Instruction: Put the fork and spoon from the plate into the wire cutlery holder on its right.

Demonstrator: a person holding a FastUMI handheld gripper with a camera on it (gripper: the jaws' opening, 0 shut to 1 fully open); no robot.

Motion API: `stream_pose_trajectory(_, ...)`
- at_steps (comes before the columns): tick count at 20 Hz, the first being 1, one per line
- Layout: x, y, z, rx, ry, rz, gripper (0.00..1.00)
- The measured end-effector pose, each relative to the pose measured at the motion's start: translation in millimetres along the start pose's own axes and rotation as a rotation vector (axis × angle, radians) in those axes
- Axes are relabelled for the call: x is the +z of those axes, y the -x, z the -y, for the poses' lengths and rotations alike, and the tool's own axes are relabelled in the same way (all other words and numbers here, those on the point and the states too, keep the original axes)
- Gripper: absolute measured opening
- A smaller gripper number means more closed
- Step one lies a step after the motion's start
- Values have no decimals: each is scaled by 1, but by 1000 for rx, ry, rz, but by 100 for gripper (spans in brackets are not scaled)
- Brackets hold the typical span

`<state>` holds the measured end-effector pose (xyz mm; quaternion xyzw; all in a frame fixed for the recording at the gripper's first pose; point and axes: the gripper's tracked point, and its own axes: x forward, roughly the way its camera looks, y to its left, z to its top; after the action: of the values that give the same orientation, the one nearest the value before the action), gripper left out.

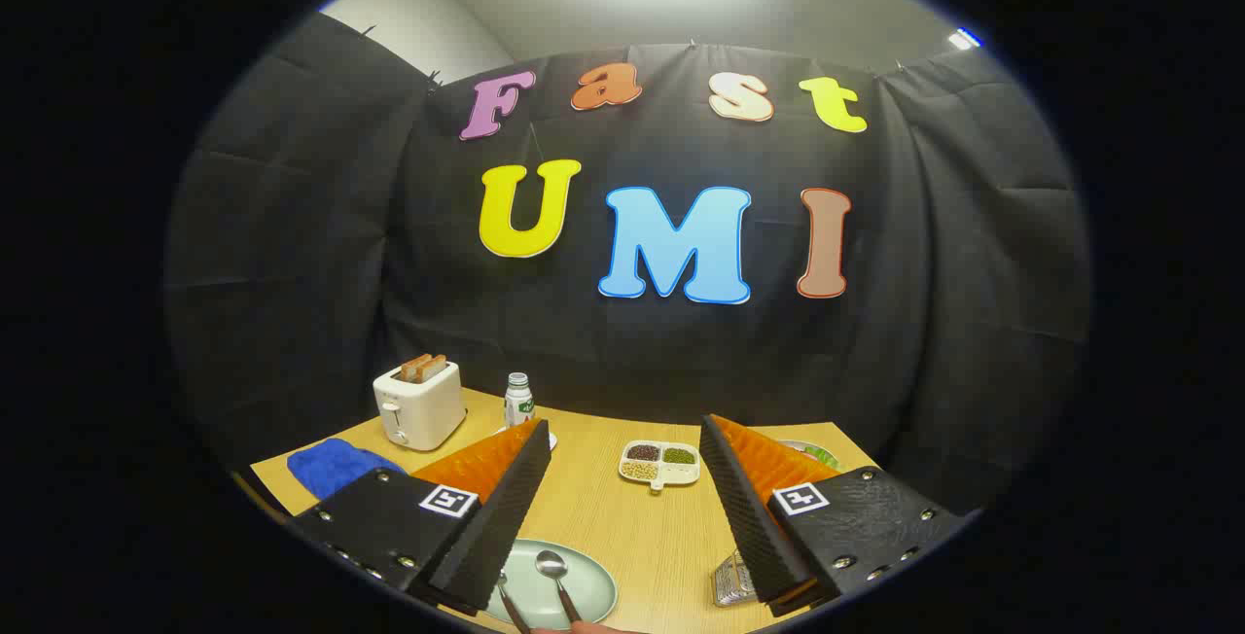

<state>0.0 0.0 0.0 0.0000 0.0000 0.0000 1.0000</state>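
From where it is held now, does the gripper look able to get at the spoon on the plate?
Probably yes: the gripper is open, the spoon lies uncovered on the plate between its fingers, low and near; it would have to tip down.

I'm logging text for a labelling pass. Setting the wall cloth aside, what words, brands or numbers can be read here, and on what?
Nothing can be quoted.
bottle: its label is too small to read.
gripper, jaws open above the plate: each side carries a square marker, a black-and-white pattern rather than words.
toaster: no marking can be made out.
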Motion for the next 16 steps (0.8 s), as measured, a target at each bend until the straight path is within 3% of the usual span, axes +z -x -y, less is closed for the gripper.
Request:
stream_pose_trajectory(9, 28, 2, 12, -67, -2, 89, 95)
stream_pose_trajectory(16, 20, 7, 14, -77, 16, 82, 95)
